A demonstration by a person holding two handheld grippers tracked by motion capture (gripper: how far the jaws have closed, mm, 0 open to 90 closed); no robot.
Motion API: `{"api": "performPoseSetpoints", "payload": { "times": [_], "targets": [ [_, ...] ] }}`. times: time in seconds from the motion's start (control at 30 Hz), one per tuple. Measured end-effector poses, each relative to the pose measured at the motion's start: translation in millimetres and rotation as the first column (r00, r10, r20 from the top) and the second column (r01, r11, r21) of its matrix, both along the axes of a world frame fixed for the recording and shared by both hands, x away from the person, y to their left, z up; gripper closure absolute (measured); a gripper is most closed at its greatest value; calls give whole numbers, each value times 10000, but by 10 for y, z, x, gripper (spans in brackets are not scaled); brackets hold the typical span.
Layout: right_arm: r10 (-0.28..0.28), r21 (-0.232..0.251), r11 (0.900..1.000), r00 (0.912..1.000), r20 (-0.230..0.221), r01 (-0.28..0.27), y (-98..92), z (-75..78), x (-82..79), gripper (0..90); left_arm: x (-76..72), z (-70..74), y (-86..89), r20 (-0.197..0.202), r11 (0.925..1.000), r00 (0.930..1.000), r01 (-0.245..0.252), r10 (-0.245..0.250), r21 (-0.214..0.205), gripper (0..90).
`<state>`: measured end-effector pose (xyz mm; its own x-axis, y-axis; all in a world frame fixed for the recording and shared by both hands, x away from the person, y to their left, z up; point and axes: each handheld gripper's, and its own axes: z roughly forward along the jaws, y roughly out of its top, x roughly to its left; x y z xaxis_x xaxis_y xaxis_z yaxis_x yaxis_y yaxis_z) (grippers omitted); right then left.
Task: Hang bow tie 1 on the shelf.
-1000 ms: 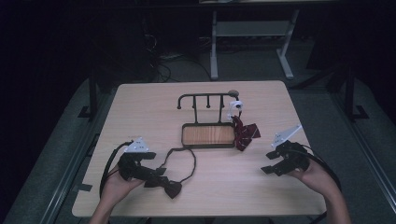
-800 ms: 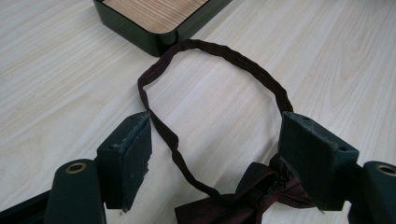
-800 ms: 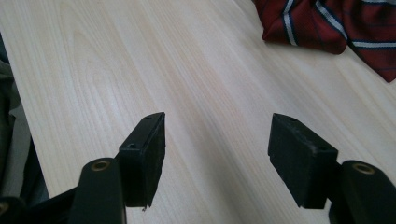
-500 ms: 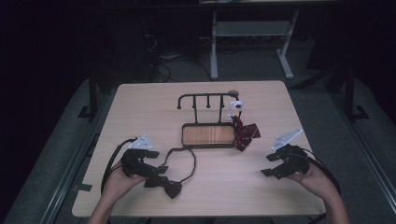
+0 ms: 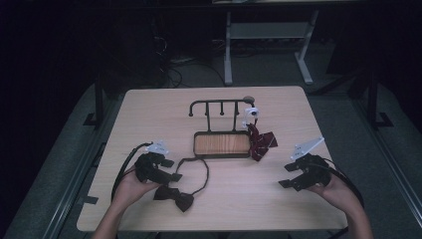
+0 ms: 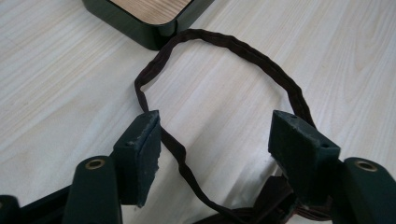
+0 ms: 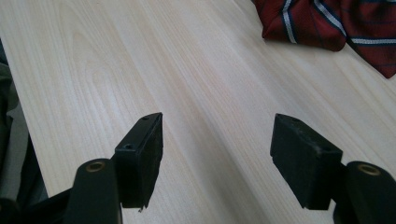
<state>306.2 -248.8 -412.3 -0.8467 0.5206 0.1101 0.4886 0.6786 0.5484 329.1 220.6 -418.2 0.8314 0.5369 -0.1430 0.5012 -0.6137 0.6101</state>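
Closing, left gripper [image 6: 215, 140] straddles bow-tie strap [image 6: 243, 46], ungripped.

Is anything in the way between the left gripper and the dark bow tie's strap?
Nothing visible. The left gripper sits right over the dark bow tie; its strap loops on bare table between the jaws, which have just been closing but do not yet press it.

Left tongs [image 5: 169, 170] edged closer to the black bow tie [image 5: 174, 196], jaws narrowing around its strap [image 6: 233, 51], not gripping.
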Motion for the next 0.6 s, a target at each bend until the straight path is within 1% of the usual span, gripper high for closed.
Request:
{"api": "performPoseSetpoints", "payload": {
  "times": [0.03, 0.07, 0.1, 0.17, 0.2, 0.23, 0.27, 0.3, 0.33, 0.37, 0.4, 0.43, 0.47, 0.5, 0.6],
  "targets": [
    [2, 3, 10000, 10000, 6, -2, -2, 1, -2, 341, 23, 4, -5, -17, 9999, 10000, 74, -74, 89, 351],
    [20, 6, 10000, 10000, 10, -20, -5, 3, -3, 341, 36, 4, -19, -57, 10000, 10000, 24, -24, 63, 354],
    [21, 10, 10000, 10000, 20, -21, -7, 5, -7, 341, 53, 11, -20, -77, 9997, 9999, 119, -118, 190, 365],
    [28, 8, 10000, 10000, 33, -28, -14, 8, -7, 341, 86, 8, -41, -109, 9998, 9999, 49, -47, 176, 376],
    [0, 20, 10000, 10000, 12, 0, -18, 10, -8, 341, 105, 8, -45, -203, 9995, 9997, 109, -103, 298, 386],
    [-30, 49, 10000, 10000, -8, 30, -22, 9, -7, 339, 121, 6, -52, -189, 9992, 9997, 136, -129, 365, 394],
    [-25, 22, 10000, 10000, 21, 25, -26, 7, -3, 337, 129, 3, -65, -224, 9995, 9997, 68, -61, 300, 405],
    [-27, 71, 10000, 10000, -32, 27, -22, 10, -8, 337, 141, 6, -72, -263, 9994, 9996, 94, -85, 339, 416],
    [16, 66, 10000, 10000, 2, -16, -18, 12, -9, 337, 157, 12, -74, -272, 9985, 9995, 202, -189, 507, 425],
    [18, 47, 10000, 10000, 18, -18, -13, 15, -12, 335, 169, 14, -89, -222, 9983, 9996, 174, -162, 551, 427],
    [24, 19, 10000, 10000, 63, -24, -11, 16, -12, 333, 183, 24, -91, -214, 9970, 9994, 283, -268, 723, 432],
    [2, 62, 10000, 10000, 22, -2, -7, 18, -15, 332, 192, 27, -96, -199, 9973, 9995, 263, -250, 683, 435],
    [-6, 61, 10000, 10000, 24, 6, -5, 19, -16, 332, 199, 22, -103, -282, 9981, 9995, 168, -151, 588, 438],
    [7, 67, 10000, 10000, 22, -7, -5, 17, -15, 332, 213, 25, -98, -304, 9965, 9992, 288, -265, 782, 445],
    [30, 47, 10000, 10000, 27, -30, -6, 12, -14, 331, 251, 6, -100, -413, 9954, 9989, 274, -237, 921, 446]
  ]
}}
